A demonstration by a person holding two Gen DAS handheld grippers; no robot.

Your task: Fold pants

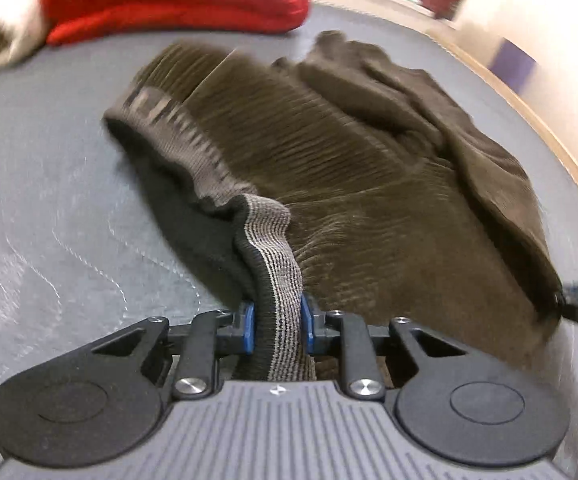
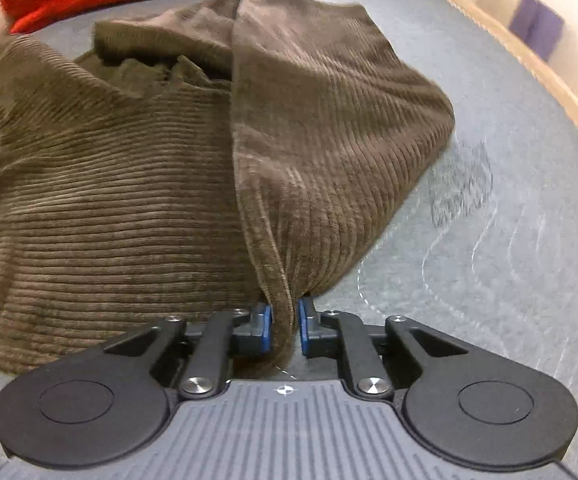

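left wrist view: left gripper (image 1: 277, 328) on pants (image 1: 369, 168) waistband (image 1: 277, 264)

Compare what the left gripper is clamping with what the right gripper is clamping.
The left gripper pinches the pants' striped grey elastic waistband; the right gripper pinches a fold of plain brown corduroy. The waistband is a flat, wide band filling the jaws; the corduroy fold is bunched and narrower. Both belong to the same brown pants, and both grippers are shut on fabric above the grey surface.
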